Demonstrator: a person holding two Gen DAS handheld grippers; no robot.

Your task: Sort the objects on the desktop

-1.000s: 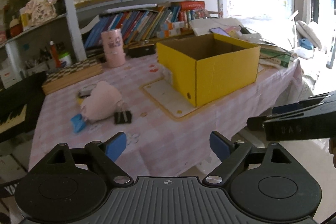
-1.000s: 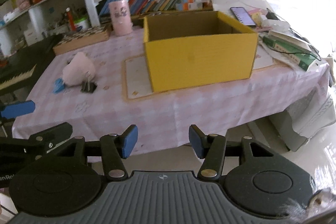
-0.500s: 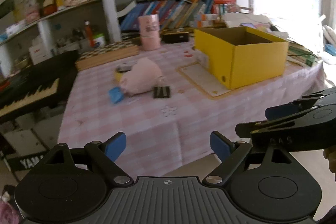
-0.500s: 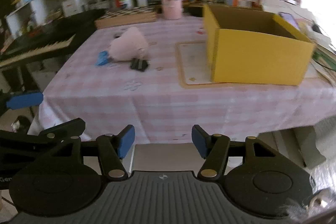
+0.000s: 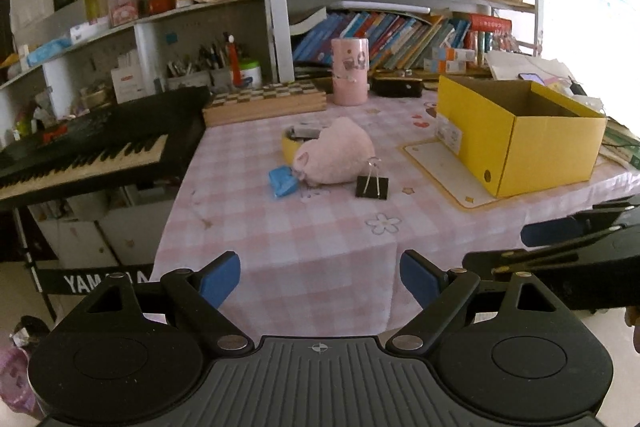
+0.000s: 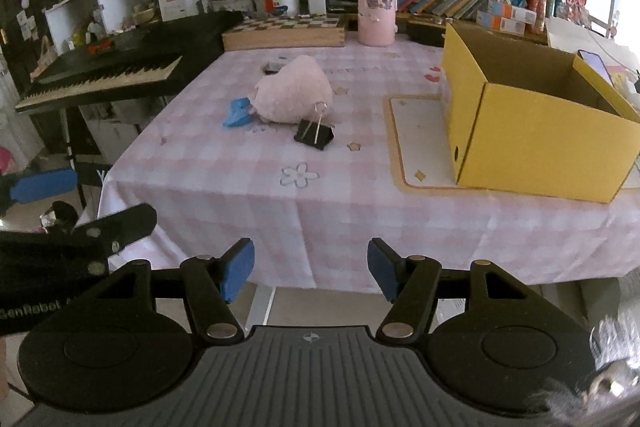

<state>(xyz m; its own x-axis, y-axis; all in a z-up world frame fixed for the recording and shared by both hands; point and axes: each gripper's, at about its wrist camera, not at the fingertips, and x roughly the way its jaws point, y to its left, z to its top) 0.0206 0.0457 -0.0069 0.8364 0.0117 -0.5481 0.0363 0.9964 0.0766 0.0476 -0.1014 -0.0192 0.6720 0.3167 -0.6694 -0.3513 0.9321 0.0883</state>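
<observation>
Keyboard (image 5: pixel 92 151) far left, off the table edge. Left gripper (image 5: pixel 320 277) hangs off the near edge of the table (image 5: pixel 280 247), jaws wide apart, nothing between them. On the pink check cloth, mid-table: blue item (image 5: pixel 283 181) leftmost, touching the pink plush (image 5: pixel 336 157); yellow thing (image 5: pixel 289 143) just behind the plush, mostly hidden, can't tell what it is. Black binder clip (image 5: pixel 372 186) just right of and nearer than the plush, wire handles up. Chessboard box (image 5: pixel 264 103) and pink cup (image 5: pixel 349 71) at far edge. Yellow box (image 5: pixel 516 135) on right, open top, sitting on a mat (image 5: pixel 436 167). Right gripper (image 6: pixel 311 269) also short of the table, jaws partly apart and opening, empty.
</observation>
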